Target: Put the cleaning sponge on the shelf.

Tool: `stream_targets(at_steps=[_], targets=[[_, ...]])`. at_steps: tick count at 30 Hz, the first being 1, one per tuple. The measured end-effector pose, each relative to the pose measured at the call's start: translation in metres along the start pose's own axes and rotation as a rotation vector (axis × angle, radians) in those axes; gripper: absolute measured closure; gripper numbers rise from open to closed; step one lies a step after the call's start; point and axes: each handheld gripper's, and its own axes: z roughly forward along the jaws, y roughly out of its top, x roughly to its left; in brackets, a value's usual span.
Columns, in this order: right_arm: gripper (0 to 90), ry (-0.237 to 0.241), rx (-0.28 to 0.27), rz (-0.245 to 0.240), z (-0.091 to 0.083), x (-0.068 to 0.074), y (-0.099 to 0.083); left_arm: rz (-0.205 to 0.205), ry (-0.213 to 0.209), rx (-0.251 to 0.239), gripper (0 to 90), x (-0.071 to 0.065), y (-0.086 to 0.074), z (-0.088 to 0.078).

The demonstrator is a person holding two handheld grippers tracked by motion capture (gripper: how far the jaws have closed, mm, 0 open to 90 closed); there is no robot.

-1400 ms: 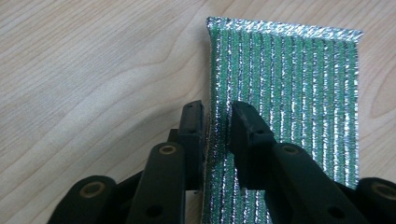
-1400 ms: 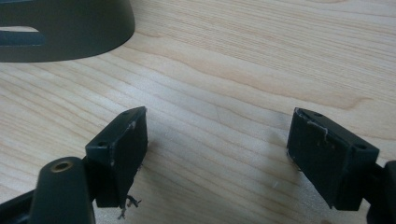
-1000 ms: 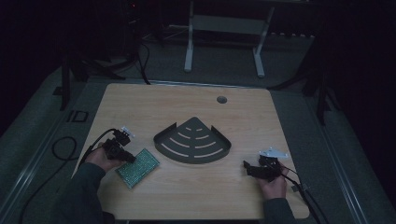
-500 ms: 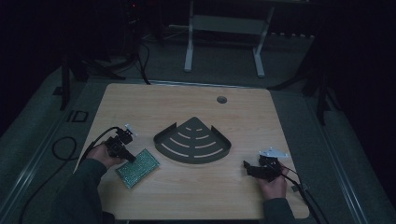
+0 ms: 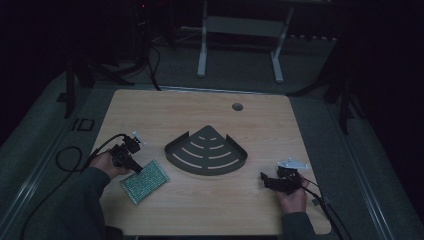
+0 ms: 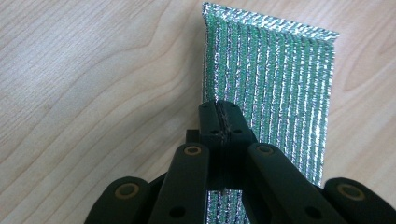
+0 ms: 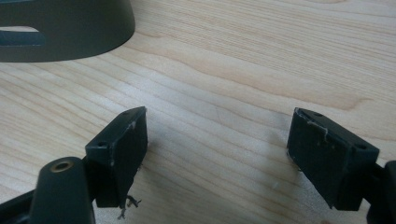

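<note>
1. High view: a pale wooden table carries a dark fan-shaped tray with curved slots near its centre, its point directed away from the person. A green scouring pad with a metallic sheen lies flat on the table, left of the tray and apart from it, close to the near edge. The left gripper, held in the left hand, points toward the pad's near-left corner and meets it there. The right gripper, held in the right hand, sits low over the table right of the tray and apart from it, its jaws directed leftward. A cable trails from each gripper toward the near side.

2. Left gripper view: the two black jaws have just been closing and now stand fully together, with no gap between their pads. They lie over the near end of the scouring pad; whether any of its fabric is pinched between them cannot be told. The pad stretches away from the jaws across the wood grain.

3. Right gripper view: the jaws stand wide apart, with bare table between them and nothing held. A curved wall of the tray appears at upper left, apart from the jaws.
</note>
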Motion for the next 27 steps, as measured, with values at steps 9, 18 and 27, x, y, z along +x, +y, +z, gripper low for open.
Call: stream_targets(at_steps=[9, 18, 27], targets=[[19.8, 0.0, 0.0, 0.0, 0.0, 0.0, 0.0, 0.005, 0.01, -0.039, 90.0, -0.002, 0.004, -0.018], [19.8, 0.0, 0.0, 0.0, 0.0, 0.0, 0.0, 0.014, 0.02, -0.062, 90.0, -0.002, 0.008, -0.029], [19.8, 0.0, 0.0, 0.0, 0.0, 0.0, 0.0, 0.024, 0.024, -0.084, 90.0, -0.003, 0.014, -0.042]])
